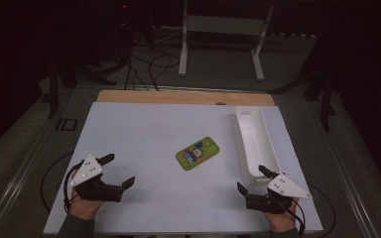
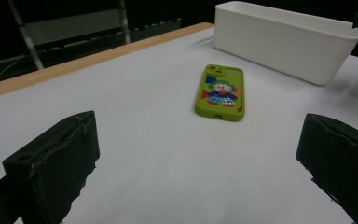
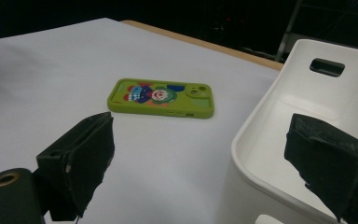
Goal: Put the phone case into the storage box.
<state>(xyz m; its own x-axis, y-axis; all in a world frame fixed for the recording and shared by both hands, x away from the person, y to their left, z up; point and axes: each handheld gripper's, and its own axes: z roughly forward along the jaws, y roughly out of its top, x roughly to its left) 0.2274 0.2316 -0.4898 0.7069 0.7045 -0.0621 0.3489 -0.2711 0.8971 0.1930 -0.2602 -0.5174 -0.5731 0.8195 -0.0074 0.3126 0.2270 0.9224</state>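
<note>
We hold the left gripper (image 1: 117, 170) low at the near left of the white table (image 1: 144, 134), jaws wide and empty. The green phone (image 1: 197, 152) lies flat mid-table, near the white bin (image 1: 255, 144). Our right gripper (image 1: 252, 178), jaws wide too, sits by the bin's near end.

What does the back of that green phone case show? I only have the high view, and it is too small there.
Observer: A clown with green hair is printed on the phone case.
Operator: Is the white bin holding anything?
Observer: The right gripper view shows the bin bare inside, as far as it sees.
Operator: Any handle on it?
Observer: A slot is cut in its far end wall.
</note>
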